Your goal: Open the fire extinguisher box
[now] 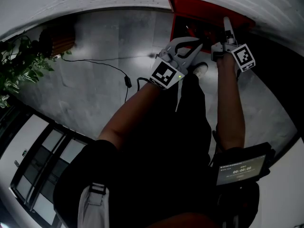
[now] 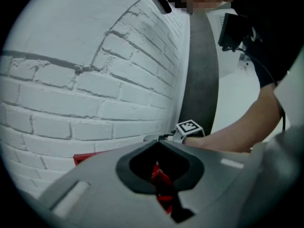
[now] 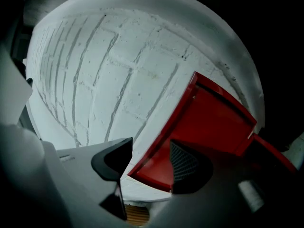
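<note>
L arm [image 1: 127,115] & R arm [image 1: 231,103] stretched fwd, side by side.
L gripper [image 1: 198,43] jaw tips together; R gripper [image 1: 227,26] jaws wide apart.

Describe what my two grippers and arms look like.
The left gripper and right gripper are pale grey with black-lined jaws; each carries a cube of black-and-white square markers. The sleeves are short and black.

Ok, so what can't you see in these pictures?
Inside the red box: head view, too dark.
Most of the box: left gripper view, hidden behind the left gripper.
The door's lower edge: right gripper view, behind the right gripper.
Small screen: head view, print too tiny.
</note>
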Motion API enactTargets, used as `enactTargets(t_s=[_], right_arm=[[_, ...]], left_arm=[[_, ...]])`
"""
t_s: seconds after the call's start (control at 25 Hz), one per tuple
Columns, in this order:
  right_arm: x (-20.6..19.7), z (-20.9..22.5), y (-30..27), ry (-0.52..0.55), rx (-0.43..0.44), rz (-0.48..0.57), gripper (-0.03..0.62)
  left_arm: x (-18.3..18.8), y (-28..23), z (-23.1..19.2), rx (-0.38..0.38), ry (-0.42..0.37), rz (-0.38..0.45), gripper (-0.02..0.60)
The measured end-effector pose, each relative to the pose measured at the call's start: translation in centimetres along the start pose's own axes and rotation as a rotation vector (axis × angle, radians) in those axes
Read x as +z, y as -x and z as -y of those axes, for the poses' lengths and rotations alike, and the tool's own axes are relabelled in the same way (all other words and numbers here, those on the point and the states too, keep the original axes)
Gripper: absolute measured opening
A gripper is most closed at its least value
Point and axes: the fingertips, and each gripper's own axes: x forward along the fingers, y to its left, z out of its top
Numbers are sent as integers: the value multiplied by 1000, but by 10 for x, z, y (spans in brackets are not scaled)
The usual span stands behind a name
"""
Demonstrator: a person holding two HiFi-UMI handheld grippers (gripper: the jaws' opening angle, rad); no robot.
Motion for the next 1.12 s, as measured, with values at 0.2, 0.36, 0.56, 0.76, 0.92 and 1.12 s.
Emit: enactTargets(t_s=[0.2, 0.36, 0.56, 0.76, 0.92, 1.12], right_arm=[[2, -18, 0, 88, 19, -15, 235], [2, -43, 10, 266, 55, -49, 115], [3, -105, 42, 650, 153, -56, 8], [-4, -170, 86, 906, 292, -91, 8], [-23, -239, 136, 1039, 422, -150, 8], [-40, -305, 200, 1074, 532, -216, 8]], left_arm=[[3, 1, -1, 8, -17, -2, 12], [14, 2, 3, -6, -8, 14, 5], [42, 13, 16, -24, -9, 46, 5], [75, 31, 31, -42, -59, 74, 4], [102, 56, 48, -42, -42, 98, 5], [146, 101, 77, -67, -48, 115, 5]])
